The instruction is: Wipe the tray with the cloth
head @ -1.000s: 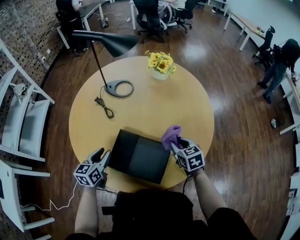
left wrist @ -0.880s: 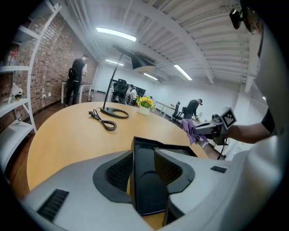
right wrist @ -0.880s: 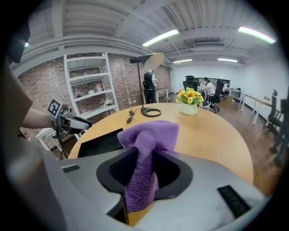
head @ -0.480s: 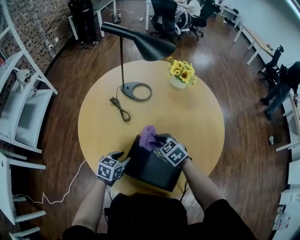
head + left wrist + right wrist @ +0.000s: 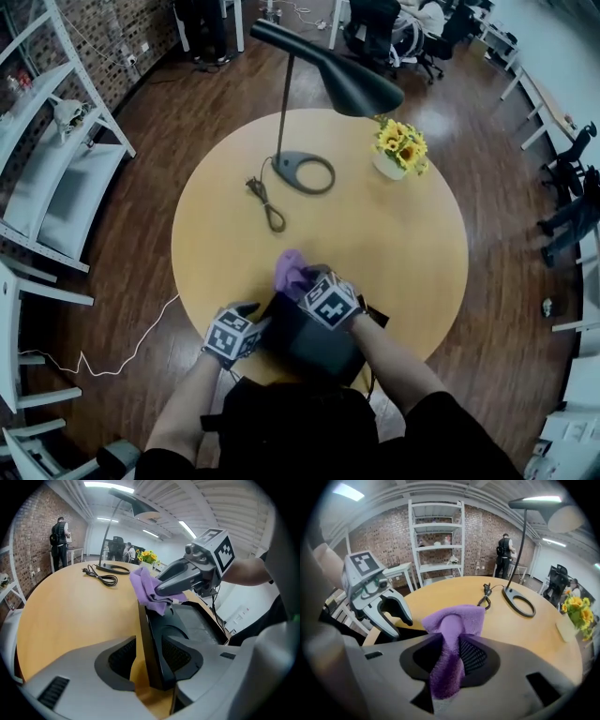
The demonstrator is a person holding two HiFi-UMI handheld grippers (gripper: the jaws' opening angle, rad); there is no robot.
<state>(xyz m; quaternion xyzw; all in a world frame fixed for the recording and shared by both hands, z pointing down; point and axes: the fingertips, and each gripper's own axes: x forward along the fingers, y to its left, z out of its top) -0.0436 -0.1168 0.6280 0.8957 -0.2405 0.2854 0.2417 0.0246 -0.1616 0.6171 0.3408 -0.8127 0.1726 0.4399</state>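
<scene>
The black tray (image 5: 323, 349) lies at the near edge of the round wooden table (image 5: 403, 244). My left gripper (image 5: 253, 321) sits at the tray's left rim (image 5: 148, 634). Its jaws have just been opening and straddle the rim (image 5: 149, 641), with bare wood showing between one pad and the rim. My right gripper (image 5: 304, 281) is shut on a bunched purple cloth (image 5: 289, 269) over the tray's far left corner. The cloth (image 5: 457, 618) runs back between the pads and hangs over their tips. In the left gripper view the cloth (image 5: 145, 585) hangs just above the tray's far rim.
A black desk lamp stands with its base (image 5: 305, 173) on the far side, a coiled cord (image 5: 267, 214) beside it. A pot of sunflowers (image 5: 400, 150) is at the far right. White shelving (image 5: 56, 178) stands left of the table. Office chairs and people are farther off.
My right gripper has carried the cloth leftward from the tray's right side to its far left corner. My left gripper has sunk and closed in on the tray's left rim.
</scene>
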